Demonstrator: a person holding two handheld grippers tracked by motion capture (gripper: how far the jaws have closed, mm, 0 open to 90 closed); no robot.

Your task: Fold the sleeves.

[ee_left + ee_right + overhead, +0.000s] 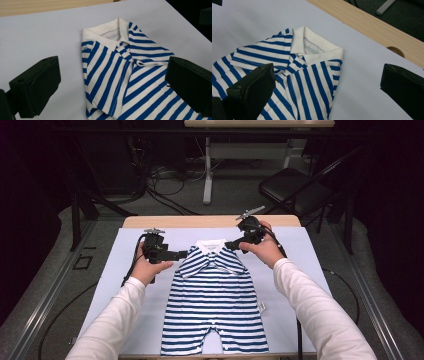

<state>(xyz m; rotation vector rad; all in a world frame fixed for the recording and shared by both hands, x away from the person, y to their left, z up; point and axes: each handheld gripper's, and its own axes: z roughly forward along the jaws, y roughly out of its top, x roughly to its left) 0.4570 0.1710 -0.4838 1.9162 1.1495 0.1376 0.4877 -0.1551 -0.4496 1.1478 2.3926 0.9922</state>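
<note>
My left hand-held gripper (181, 254) and right hand-held gripper (231, 244) hang wide open and empty beside the striped romper (214, 305), whose sleeves are folded in near the desk's (150, 222) far edge; its body is still unfolded.

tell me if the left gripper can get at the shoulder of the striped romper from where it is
Probably yes. The left gripper sits right beside the striped romper at its folded shoulder, with its jaws open. Between them there is just bare white mat, so nothing seems to block the way.
</note>
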